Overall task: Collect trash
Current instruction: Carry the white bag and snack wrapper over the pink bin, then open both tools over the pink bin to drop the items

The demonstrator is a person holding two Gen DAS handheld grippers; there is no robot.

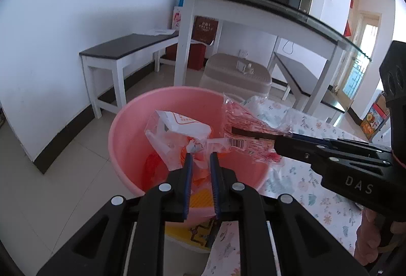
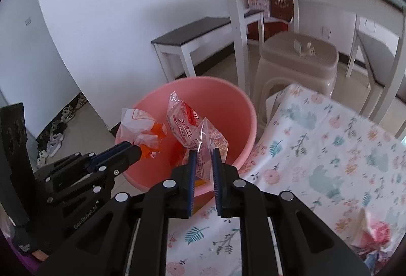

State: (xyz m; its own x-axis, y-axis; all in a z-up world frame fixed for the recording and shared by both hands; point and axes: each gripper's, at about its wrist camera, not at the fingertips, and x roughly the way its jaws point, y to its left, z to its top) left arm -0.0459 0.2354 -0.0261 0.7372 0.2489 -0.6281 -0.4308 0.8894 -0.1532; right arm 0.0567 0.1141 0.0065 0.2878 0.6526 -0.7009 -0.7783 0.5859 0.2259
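Note:
A pink bucket (image 1: 127, 133) (image 2: 228, 103) stands on the floor beside the floral-cloth table (image 2: 330, 149). My left gripper (image 1: 201, 155) (image 2: 139, 149) is shut on a crumpled white-and-orange wrapper (image 1: 182, 126) (image 2: 142, 123) and holds it over the bucket. My right gripper (image 2: 205, 150) (image 1: 236, 132) is shut on a clear red-printed snack wrapper (image 2: 187, 126) (image 1: 243, 123), also held over the bucket's mouth. Red and orange trash (image 1: 152, 166) lies at the bucket's bottom.
A beige plastic stool (image 2: 299, 60) stands behind the bucket. A white bench (image 1: 121, 52) runs along the wall. A glass-topped white table (image 1: 253, 9) is beyond. More pink-and-white trash (image 2: 373, 232) lies on the floral cloth at the right. Shoes (image 2: 55, 139) sit by the wall.

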